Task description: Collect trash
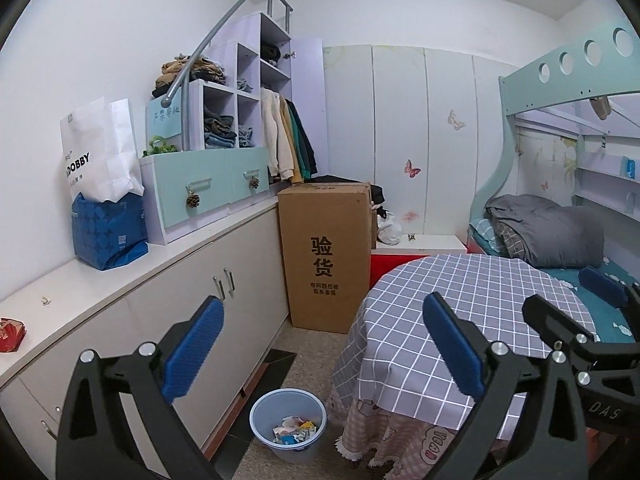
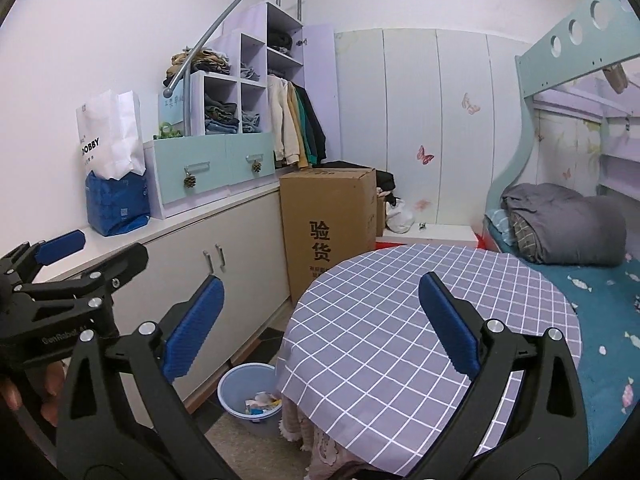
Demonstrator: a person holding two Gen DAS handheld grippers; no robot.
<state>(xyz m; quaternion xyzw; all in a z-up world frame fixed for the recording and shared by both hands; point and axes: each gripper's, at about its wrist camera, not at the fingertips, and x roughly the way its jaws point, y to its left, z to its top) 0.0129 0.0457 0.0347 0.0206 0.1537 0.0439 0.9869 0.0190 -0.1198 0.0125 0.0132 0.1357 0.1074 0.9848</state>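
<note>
A pale blue bin (image 1: 288, 420) stands on the floor between the cabinet and the round table, with crumpled paper and wrappers (image 1: 294, 430) inside. The right wrist view shows the bin (image 2: 248, 392) partly hidden by the table's cloth. A red crumpled item (image 1: 10, 334) and a tiny white scrap (image 1: 46, 300) lie on the counter at far left. My left gripper (image 1: 324, 348) is open and empty, above the bin and the table's edge. My right gripper (image 2: 322, 322) is open and empty over the tabletop. Each gripper appears in the other's view: the right gripper (image 1: 576, 300), the left gripper (image 2: 88, 256).
The round table (image 2: 400, 300) has a grey checked cloth. A white counter (image 1: 180, 248) over cabinets runs along the left wall, bearing a blue bag (image 1: 108, 236) and a white paper bag. A tall cardboard box (image 1: 324, 256) stands beyond. A bunk bed (image 2: 600, 300) is on the right.
</note>
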